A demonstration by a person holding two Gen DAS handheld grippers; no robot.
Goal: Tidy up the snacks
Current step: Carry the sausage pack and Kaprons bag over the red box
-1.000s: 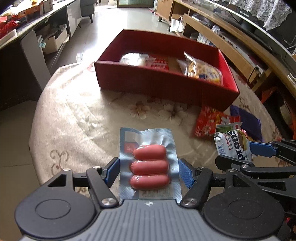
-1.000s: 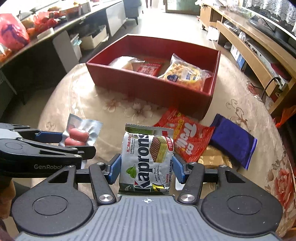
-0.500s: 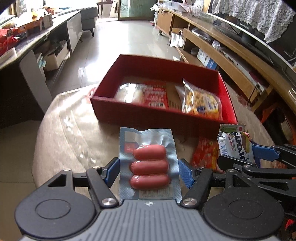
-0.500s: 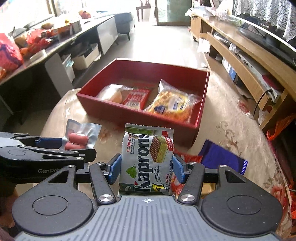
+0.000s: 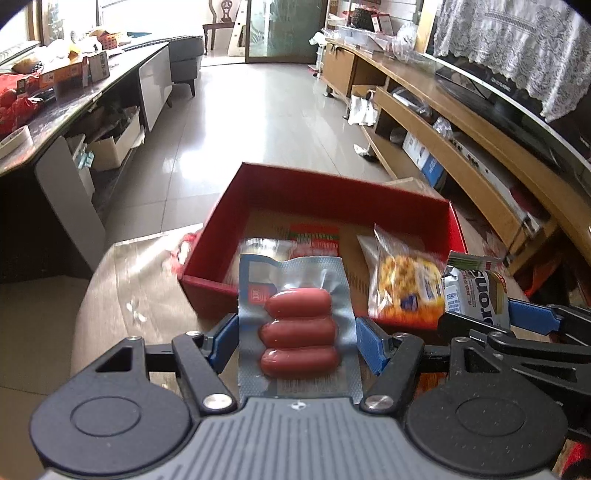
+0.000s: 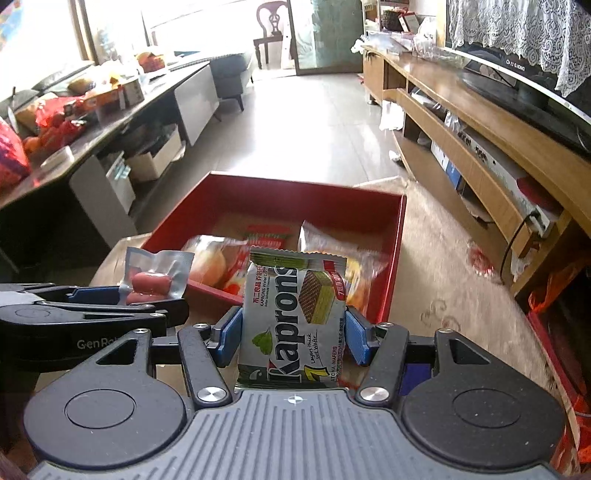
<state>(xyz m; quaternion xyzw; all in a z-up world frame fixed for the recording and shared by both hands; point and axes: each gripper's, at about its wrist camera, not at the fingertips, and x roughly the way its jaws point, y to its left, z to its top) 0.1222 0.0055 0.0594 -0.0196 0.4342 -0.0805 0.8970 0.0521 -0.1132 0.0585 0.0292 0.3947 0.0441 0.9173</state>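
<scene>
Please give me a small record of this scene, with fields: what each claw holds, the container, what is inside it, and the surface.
left claw: shut on sausage pack
right claw: shut on wafer pack
container: red box, open top
inside box: yellow snack bag, red-striped packet, clear bag of pale food
surface: table with floral cloth

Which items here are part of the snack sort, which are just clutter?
Job:
left gripper holding sausage pack
right gripper holding Kaprons wafer pack
red box
yellow snack bag inside

Clutter:
TV
chair
cardboard box
</scene>
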